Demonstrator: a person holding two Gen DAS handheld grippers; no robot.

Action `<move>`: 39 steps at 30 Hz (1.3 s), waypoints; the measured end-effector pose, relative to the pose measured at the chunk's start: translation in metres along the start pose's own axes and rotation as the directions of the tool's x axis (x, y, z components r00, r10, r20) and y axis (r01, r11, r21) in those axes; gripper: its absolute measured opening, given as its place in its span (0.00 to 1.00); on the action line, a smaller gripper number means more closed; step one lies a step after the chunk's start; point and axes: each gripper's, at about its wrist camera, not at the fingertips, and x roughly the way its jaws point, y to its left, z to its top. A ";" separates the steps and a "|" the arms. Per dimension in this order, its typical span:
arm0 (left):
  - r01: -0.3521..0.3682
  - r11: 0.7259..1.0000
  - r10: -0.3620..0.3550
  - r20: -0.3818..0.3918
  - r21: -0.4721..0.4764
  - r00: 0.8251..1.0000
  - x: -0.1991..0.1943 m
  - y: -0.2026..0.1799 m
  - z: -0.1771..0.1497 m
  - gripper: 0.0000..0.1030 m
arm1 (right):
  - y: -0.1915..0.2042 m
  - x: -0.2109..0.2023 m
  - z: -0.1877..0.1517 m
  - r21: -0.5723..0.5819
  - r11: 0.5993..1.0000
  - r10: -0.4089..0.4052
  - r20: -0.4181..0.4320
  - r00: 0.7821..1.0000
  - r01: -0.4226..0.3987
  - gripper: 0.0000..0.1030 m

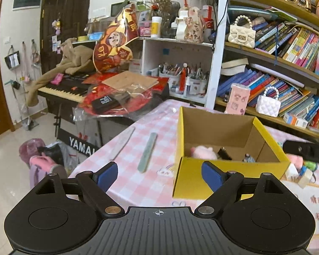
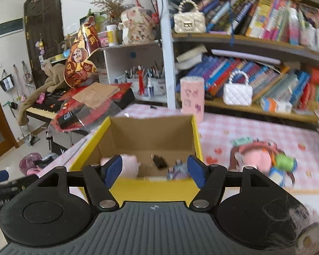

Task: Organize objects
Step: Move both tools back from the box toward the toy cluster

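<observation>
- left tongs spread wide, nothing between them, over the pink checked worktop
- right tongs spread too, empty
- yellow cardboard box on the worktop, pink plush toy and small black thing inside

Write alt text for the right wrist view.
The right gripper, jaws open and empty, hangs over an open yellow cardboard box holding a pink plush and small dark items. The box sits on a pink checked tablecloth, with crowded bookshelves behind.
</observation>
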 end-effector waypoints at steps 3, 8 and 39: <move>0.002 1.000 -0.002 -0.005 0.010 1.000 -0.010 0.001 -0.008 0.86 | 0.003 -0.013 -0.018 0.015 1.000 -0.018 -0.011 1.000 0.019 0.64; 0.000 1.000 0.000 -0.003 0.022 1.000 -0.024 -0.002 -0.024 0.91 | 0.006 -0.032 -0.042 0.022 0.998 -0.060 -0.013 0.998 0.061 0.65; 0.193 0.962 -0.167 -0.143 0.192 0.976 -0.029 -0.097 -0.080 0.94 | -0.049 -0.092 -0.127 0.076 0.947 -0.300 -0.130 0.945 0.311 0.82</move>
